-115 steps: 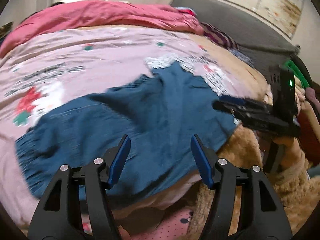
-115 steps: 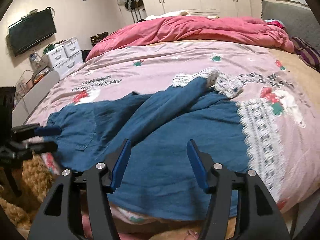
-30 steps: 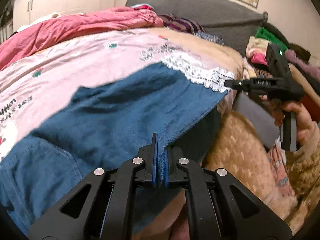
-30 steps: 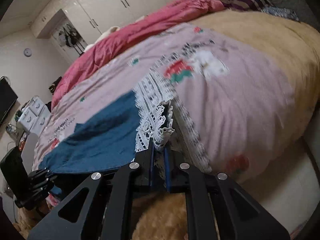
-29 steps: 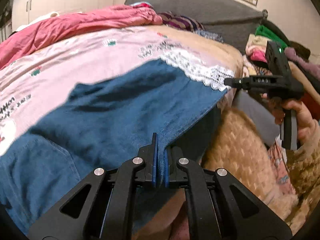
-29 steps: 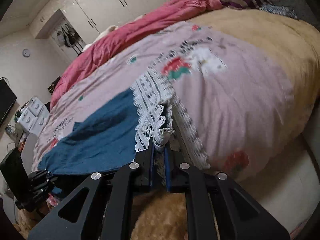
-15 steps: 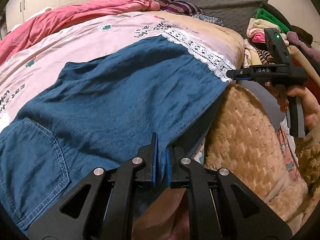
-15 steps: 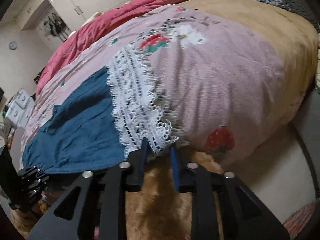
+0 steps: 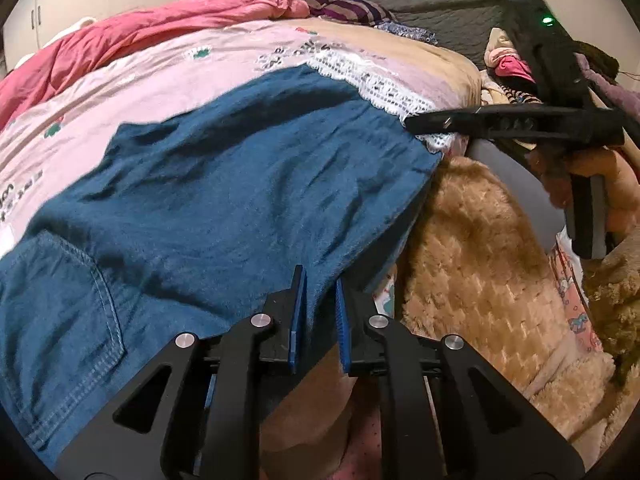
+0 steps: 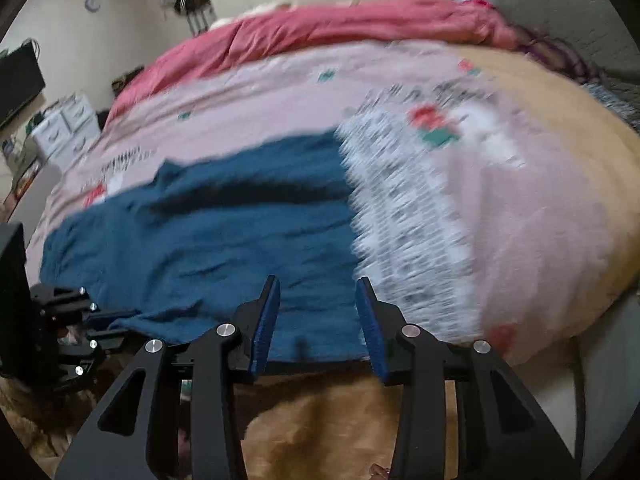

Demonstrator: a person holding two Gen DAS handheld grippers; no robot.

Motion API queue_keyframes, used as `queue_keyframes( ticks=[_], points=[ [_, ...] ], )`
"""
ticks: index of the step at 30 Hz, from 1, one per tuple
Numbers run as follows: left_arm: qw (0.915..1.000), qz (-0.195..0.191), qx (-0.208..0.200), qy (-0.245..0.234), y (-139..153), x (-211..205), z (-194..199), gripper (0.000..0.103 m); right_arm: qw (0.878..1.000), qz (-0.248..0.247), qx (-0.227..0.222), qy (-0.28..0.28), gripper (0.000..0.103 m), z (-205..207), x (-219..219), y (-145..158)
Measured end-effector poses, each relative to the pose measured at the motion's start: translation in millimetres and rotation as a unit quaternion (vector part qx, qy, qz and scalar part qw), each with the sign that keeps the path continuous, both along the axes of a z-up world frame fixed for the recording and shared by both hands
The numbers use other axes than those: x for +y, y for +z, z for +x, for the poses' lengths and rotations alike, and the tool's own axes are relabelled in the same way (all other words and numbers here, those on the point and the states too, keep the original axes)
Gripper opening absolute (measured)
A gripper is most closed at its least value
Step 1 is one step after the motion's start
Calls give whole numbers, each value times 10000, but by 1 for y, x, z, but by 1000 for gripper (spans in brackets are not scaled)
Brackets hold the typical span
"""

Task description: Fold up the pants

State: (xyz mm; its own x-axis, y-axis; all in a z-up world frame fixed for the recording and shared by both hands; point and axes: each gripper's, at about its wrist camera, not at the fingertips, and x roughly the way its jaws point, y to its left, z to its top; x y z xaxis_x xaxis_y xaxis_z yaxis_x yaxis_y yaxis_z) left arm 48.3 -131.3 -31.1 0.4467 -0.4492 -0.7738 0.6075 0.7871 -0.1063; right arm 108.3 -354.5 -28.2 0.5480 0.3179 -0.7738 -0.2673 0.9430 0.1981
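Pants, soft blue denim with a white lace hem, lie flat on the pink bedspread; the left gripper is opening, the near edge still between its pads, and the right gripper is opening, empty.

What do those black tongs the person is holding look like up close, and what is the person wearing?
Each hand-held gripper, left and right, is a black plastic frame with triangular cut-outs, silver round bolts and two blue ribbed pads. From the left view, the right one has a boxy black top with a small green light and a grey-sided handle. The person wears a fuzzy tan sleeve.
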Motion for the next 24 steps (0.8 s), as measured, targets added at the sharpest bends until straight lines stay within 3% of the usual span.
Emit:
queue_keyframes(
  ticks=[3, 6, 10, 14, 18, 20, 23, 24],
  points=[
    [10000, 54, 42, -68, -5, 0, -3, 7, 9988, -261, 401, -60, 39, 9, 2, -25],
    [9999, 6, 49, -128, -4, 1, -6, 10, 9992, -87, 386, -75, 39, 6, -6, -26],
    [9990, -403, 174, 59, 8, 22, -11, 32, 9996, -87, -48, 254, 45, -19, -6, -8],
    [9946, -778, -1, 692, 29, 64, -25, 43, 9955, -465, -347, 747, 45, -40, 4, 3],
    [9776, -673, -351, 1962, 44, 116, -52, 44, 9841, -1039, -581, 1319, 45, -52, 29, 3],
    [9590, -596, -343, 2751, 48, 144, -65, 45, 9727, -1524, -649, 1626, 45, -55, 46, -3],
    [9328, -683, -298, 3526, 56, 180, -82, 52, 9561, -2024, -837, 1948, 45, -55, 64, -14],
    [9285, -698, -280, 3636, 58, 187, -80, 55, 9527, -2090, -862, 2032, 45, -54, 68, -16]
  ],
)
